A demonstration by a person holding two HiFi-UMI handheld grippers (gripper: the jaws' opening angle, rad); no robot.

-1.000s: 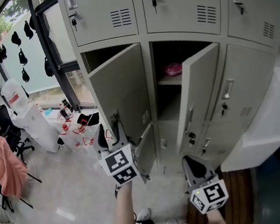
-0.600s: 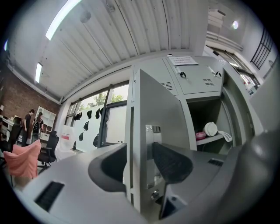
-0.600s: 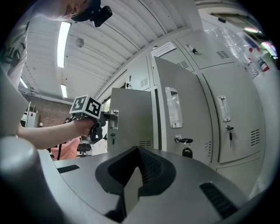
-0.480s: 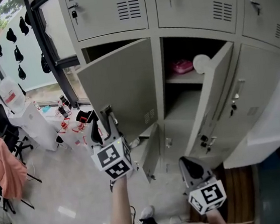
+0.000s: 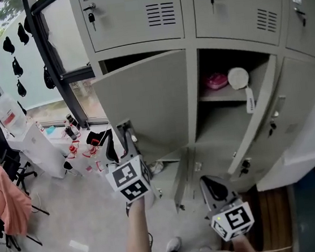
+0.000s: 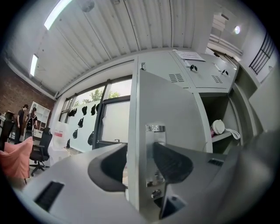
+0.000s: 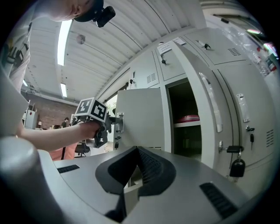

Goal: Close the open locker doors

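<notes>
Head view has the left forearm (image 5: 137,233) stretched forward, the left gripper (image 5: 122,137) held level at the free edge of the left locker door (image 5: 149,101); its jaws, lately closing, clamp that edge beside the handle plate (image 6: 151,144); the right gripper (image 5: 212,185), lower and nearer the body, has its jaws together, empty; the middle locker door (image 7: 205,109) stands ajar ahead of it.

Locker shelf (image 5: 226,98): pink bundle (image 5: 217,81), white round object (image 5: 237,77), side by side. Pale floor (image 5: 83,217): water dispenser (image 5: 32,146), bottles (image 5: 73,125), near window.
</notes>
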